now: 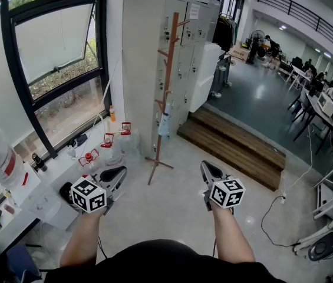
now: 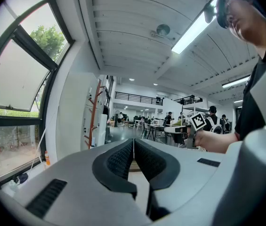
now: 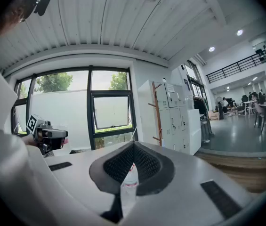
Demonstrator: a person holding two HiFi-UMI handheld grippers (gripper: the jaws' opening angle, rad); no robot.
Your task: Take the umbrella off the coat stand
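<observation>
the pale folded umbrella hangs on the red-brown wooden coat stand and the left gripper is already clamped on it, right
Not quite. The pale folded umbrella does hang on the red-brown wooden coat stand, but the left gripper is not clamped on it. The head view shows it well short of the stand, and the left gripper view shows its jaws together on nothing.

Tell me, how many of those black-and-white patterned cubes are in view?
2. The left cube sits on the left gripper, at the head view's lower left; the right cube sits on the right gripper, lower right. None seems hidden.
</observation>
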